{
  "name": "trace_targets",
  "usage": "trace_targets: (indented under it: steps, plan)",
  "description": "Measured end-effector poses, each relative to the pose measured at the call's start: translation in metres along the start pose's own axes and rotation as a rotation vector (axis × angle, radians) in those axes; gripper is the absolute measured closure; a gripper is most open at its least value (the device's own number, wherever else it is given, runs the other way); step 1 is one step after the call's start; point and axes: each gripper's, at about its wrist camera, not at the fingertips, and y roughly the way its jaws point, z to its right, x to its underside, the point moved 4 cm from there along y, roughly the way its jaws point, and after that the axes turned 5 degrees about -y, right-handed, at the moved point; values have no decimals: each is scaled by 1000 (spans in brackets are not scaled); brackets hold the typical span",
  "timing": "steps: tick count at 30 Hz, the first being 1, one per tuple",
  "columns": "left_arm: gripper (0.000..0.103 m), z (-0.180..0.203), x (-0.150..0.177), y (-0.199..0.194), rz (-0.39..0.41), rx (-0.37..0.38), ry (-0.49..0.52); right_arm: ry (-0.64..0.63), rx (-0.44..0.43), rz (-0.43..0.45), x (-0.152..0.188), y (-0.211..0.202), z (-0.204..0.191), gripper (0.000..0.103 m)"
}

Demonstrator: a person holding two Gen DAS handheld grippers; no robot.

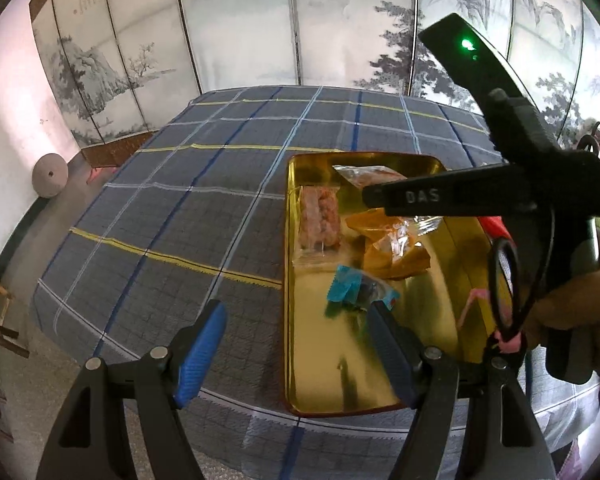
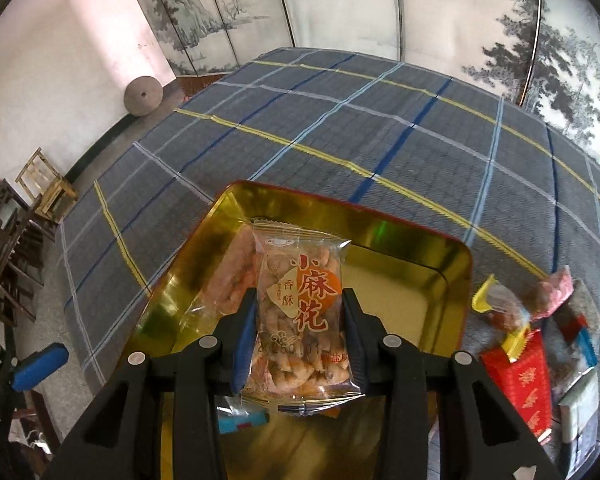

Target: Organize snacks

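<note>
Over the gold tray, my right gripper pinches a twist-snack packet; I'd release low, toward twelve o'clock (left gripper spread, empty).

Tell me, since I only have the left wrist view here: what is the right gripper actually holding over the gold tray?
Observer: The right gripper is shut on a clear snack packet with red Chinese lettering, fried twists inside.
Operator: Is it in the tray yet?
Observer: No, it hangs between the pads above the gold tray.
Operator: Any snacks left outside the tray?
Observer: Yes, a loose pile lies on the plaid cloth beside the tray, including a red packet and a pink wrapper.
Operator: Can you see the left gripper from there?
Observer: Only one blue pad shows, beyond the cloth's edge.
</note>
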Motion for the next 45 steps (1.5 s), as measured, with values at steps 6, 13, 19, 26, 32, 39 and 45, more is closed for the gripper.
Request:
trace_targets:
  steps: [6,13,19,26,32,39,45]
  plan:
    - [29,-3,3,7,-25,-1,-3,16,-10,15,-4,2,-1,64]
    - [29,-3,5,11,-50,-2,5,58,-56,129,4,-31,11,61]
    - [29,-1,6,3,-28,23,19,156,6,263,69,-94,70,53]
    - [29,24,6,-2,-29,79,52,213,90,206,98,-121,145,52]
    - [29,46,8,-1,-40,74,107,57,53,144,68,-92,136,52]
    - [29,48,3,-1,-45,83,109,-139,-17,43,38,-47,121,53]
    - [29,56,0,3,-57,92,131,-260,4,-69,23,-10,122,53]
